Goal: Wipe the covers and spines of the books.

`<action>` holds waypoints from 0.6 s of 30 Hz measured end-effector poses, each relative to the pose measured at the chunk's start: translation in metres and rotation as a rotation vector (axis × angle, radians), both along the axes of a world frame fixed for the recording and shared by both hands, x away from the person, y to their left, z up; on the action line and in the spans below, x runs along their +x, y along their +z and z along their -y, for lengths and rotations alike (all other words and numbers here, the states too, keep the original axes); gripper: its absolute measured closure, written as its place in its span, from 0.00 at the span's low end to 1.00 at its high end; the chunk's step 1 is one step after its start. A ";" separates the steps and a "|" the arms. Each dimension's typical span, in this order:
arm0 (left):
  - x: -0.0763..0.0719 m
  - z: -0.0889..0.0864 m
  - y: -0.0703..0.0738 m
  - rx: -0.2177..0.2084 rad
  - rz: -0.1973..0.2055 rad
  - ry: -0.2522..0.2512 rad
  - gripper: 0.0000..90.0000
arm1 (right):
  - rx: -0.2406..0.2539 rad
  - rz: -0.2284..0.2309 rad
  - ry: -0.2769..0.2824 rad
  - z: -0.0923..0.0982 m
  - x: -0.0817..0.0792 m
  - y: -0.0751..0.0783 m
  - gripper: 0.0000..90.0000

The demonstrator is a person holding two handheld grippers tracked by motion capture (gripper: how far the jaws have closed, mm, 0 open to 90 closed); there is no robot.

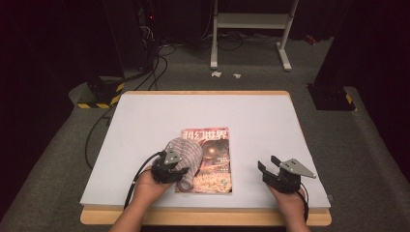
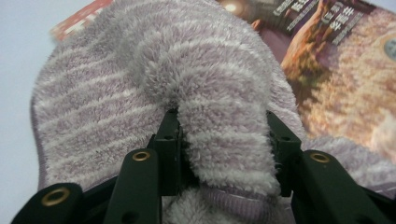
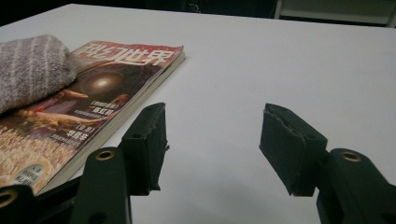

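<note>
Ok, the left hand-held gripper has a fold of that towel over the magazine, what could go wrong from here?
Two risks. The left hand-held gripper pinches only one bunched fold of the striped towel, so the fluffy pile could slip out if pulled. The towel also lies on the magazine, so dragging it might shift the magazine or lift its cover. The right hand-held gripper stands open beside the magazine, not holding it down.

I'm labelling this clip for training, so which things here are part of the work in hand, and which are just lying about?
In use:
- striped towel, a fold of it pinched by the left gripper
- magazine, partly under the towel
- right gripper, open above the table

Lying about:
- white stand on the floor beyond the table
- floor cables
</note>
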State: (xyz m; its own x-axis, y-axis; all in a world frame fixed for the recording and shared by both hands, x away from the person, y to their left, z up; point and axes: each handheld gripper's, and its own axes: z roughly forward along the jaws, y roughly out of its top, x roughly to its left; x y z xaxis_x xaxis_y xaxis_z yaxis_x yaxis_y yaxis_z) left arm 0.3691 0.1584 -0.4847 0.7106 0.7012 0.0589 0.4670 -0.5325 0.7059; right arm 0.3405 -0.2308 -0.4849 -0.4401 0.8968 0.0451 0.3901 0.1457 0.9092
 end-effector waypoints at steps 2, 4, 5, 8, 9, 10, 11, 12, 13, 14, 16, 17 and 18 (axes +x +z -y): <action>0.005 0.009 0.000 0.001 0.000 -0.020 0.64 | 0.000 0.002 0.001 -0.002 0.002 0.000 0.46; 0.009 0.023 0.000 0.005 0.008 -0.052 0.64 | -0.010 -0.001 0.001 -0.006 0.004 0.000 0.46; 0.010 0.030 0.000 0.004 0.010 -0.065 0.64 | -0.017 0.000 0.002 -0.007 0.005 0.000 0.46; 0.010 0.054 -0.001 -0.009 0.019 -0.110 0.64 | -0.034 0.005 0.004 -0.012 0.007 0.001 0.46; 0.010 0.061 -0.002 -0.018 0.020 -0.121 0.64 | -0.032 0.004 0.002 -0.014 0.007 0.001 0.46; 0.010 0.069 -0.002 -0.020 0.019 -0.131 0.64 | -0.033 0.004 0.005 -0.015 0.007 0.001 0.46; 0.009 0.076 -0.002 -0.024 0.019 -0.139 0.64 | -0.034 0.002 0.007 -0.016 0.007 0.001 0.46; 0.009 0.082 -0.002 -0.026 0.018 -0.148 0.64 | -0.035 -0.002 0.010 -0.016 0.006 0.001 0.46; 0.009 0.087 -0.002 -0.030 0.019 -0.153 0.64 | -0.035 -0.005 0.015 -0.017 0.006 0.001 0.46; 0.008 0.092 -0.002 -0.028 0.022 -0.158 0.64 | -0.034 -0.008 0.018 -0.017 0.006 0.001 0.47; 0.009 0.095 -0.002 -0.022 0.026 -0.161 0.63 | -0.029 -0.012 0.021 -0.018 0.006 0.000 0.47; 0.010 0.093 -0.002 -0.028 0.020 -0.161 0.63 | -0.032 -0.013 0.023 -0.018 0.006 0.000 0.47; 0.011 0.089 -0.003 -0.038 0.013 -0.161 0.63 | -0.036 -0.014 0.024 -0.018 0.006 -0.001 0.47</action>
State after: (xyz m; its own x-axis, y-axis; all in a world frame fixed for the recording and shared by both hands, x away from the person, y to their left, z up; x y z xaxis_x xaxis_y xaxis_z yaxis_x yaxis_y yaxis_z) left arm 0.3799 0.0694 -0.4876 0.8134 0.5800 0.0445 0.3684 -0.5728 0.7323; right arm 0.3465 -0.2129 -0.4856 -0.4608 0.8873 0.0194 0.3991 0.1876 0.8975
